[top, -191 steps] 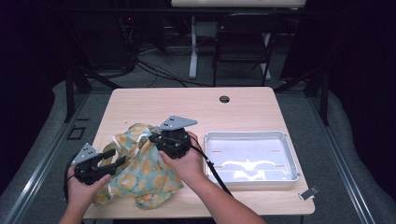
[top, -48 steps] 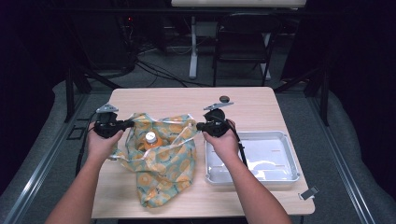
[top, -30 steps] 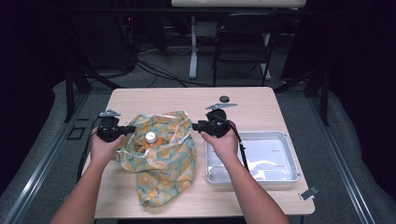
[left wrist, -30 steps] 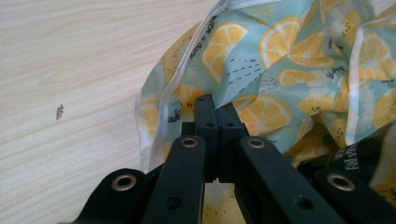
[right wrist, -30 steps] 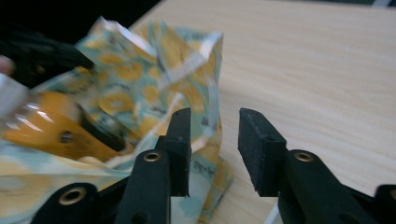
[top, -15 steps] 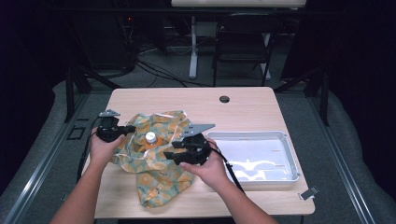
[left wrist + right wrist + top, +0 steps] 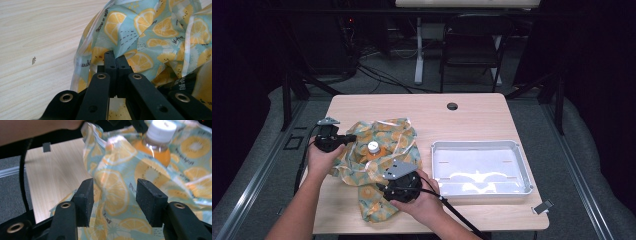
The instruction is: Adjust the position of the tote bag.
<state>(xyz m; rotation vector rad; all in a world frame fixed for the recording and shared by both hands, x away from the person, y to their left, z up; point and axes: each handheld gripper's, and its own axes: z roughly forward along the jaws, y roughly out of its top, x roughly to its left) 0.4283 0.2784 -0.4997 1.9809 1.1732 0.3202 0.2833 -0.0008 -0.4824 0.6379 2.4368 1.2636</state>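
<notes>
Half-hidden bottle inside bag, left gripper pinching its edge, right gripper just opened, empty.

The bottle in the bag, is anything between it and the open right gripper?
Yes. The bag's lemon-print film lies between the right gripper and the bottle. Only the bottle's white cap and orange neck stick out of the bag's mouth, beyond the open jaws. The left gripper is shut on the bag's edge.

An empty metal tray sits on the wooden table, a folding chair beyond.
</notes>
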